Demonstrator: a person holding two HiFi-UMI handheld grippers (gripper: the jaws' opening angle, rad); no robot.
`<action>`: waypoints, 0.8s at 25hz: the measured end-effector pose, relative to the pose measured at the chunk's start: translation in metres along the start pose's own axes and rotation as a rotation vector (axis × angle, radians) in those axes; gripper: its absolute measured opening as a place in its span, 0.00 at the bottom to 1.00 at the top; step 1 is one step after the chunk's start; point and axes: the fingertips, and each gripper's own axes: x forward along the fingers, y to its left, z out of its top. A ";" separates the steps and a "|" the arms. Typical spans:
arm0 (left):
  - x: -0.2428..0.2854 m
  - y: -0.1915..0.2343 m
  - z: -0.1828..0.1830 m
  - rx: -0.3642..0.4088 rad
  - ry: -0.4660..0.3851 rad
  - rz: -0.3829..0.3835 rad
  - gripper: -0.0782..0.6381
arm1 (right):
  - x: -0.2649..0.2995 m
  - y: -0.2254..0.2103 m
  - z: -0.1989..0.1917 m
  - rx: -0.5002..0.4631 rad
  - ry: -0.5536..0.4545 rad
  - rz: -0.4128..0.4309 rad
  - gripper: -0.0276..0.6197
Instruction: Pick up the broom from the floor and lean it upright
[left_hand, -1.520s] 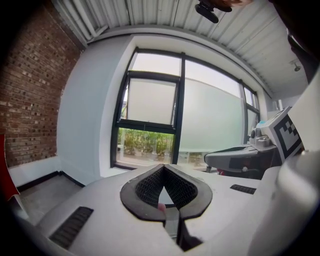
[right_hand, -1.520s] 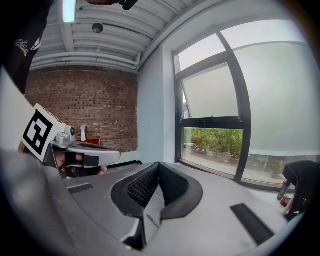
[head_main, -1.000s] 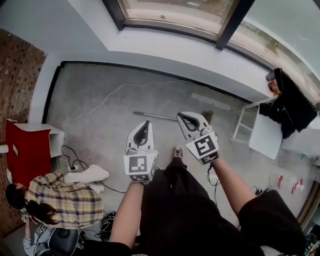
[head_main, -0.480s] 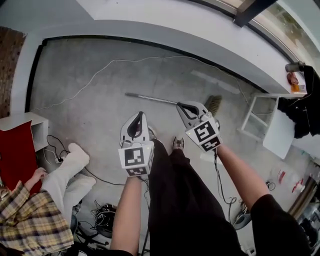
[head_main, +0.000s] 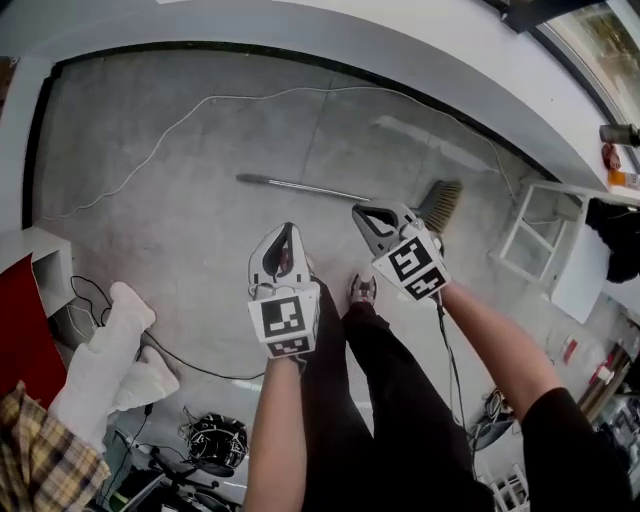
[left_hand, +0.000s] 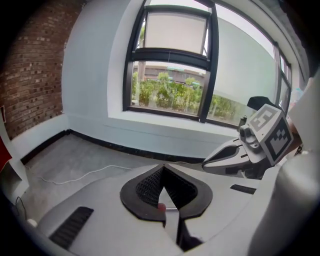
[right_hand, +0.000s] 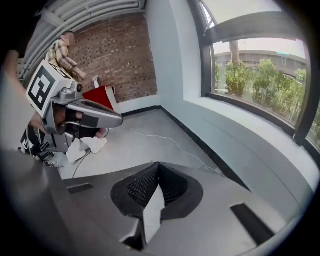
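Hovering over the concrete floor (head_main: 170, 240), the left gripper (head_main: 287, 235) has its jaws closed on nothing, and the right gripper (head_main: 362, 214) is likewise closed and empty. Beyond both, the broom (head_main: 300, 187) lies flat on the floor, bristles to the right.

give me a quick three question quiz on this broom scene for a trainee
1. True or false: the broom lies flat on the floor.
2. In the head view, the broom's bristles are at its end nearer: A) the left edge B) the right edge C) the bottom edge.
3. Fill in: the left tool and right tool both have their jaws ____.
Key: 1 true; 2 B; 3 shut, with nothing held.
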 end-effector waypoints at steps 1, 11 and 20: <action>0.010 0.002 -0.008 0.006 0.006 0.001 0.12 | 0.013 -0.003 -0.009 0.000 0.009 0.004 0.05; 0.067 0.020 -0.075 -0.042 0.067 -0.027 0.12 | 0.113 -0.013 -0.081 -0.045 0.113 0.033 0.05; 0.106 0.038 -0.133 -0.045 0.174 -0.085 0.12 | 0.203 -0.018 -0.140 -0.096 0.202 0.054 0.05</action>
